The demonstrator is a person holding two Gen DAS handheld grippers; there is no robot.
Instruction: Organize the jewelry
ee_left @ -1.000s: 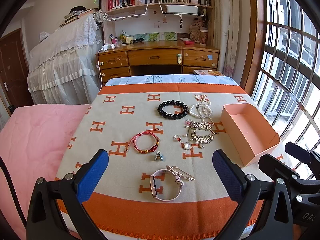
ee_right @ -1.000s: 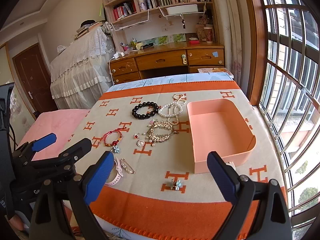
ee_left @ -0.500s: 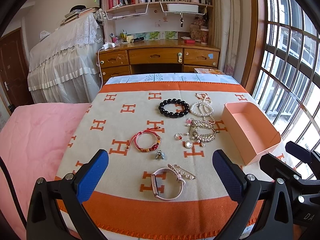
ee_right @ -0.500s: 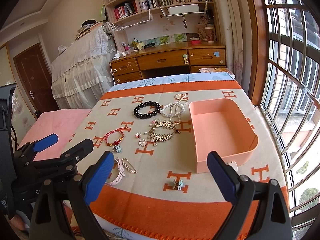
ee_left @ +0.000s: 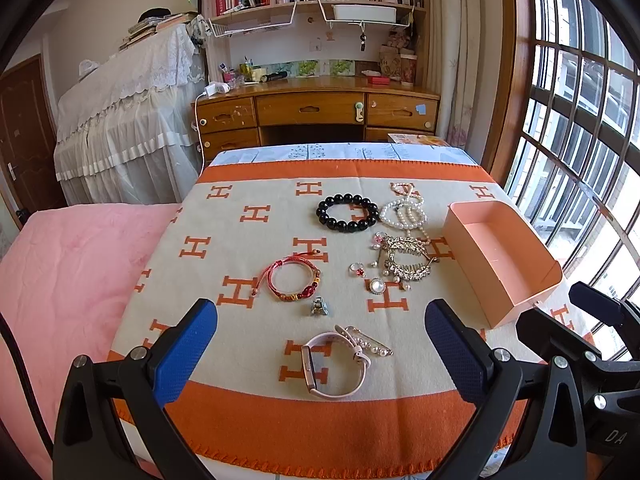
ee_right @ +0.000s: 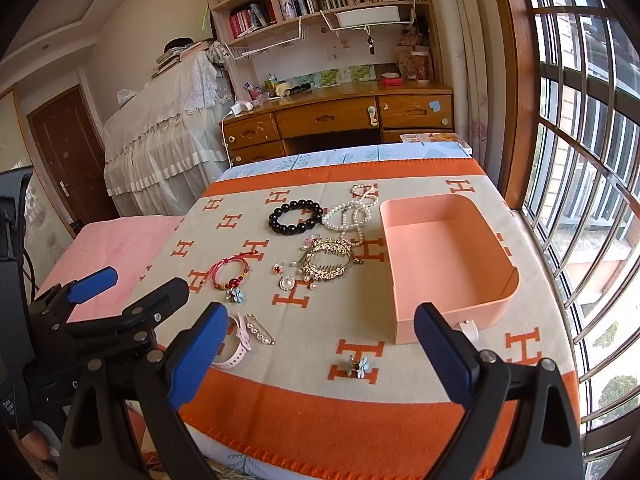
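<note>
While both grippers hovered over the near edge of the blanket (ee_left: 248, 416), the left gripper (ee_left: 320, 344) and the right gripper (ee_right: 316, 344) each had their jaws wide apart, gripping nothing. Seen from the left wrist, the watch (ee_left: 334, 364) lay between the left jaws at 12 o'clock, the red bracelet (ee_left: 294, 280) beyond it at 11, the black bead bracelet (ee_left: 347, 214) farther off at 12, the pearl necklace (ee_left: 404, 214) and hair comb (ee_left: 408, 260) at 1, and the empty pink box (ee_left: 500, 260) at 2 o'clock.
</note>
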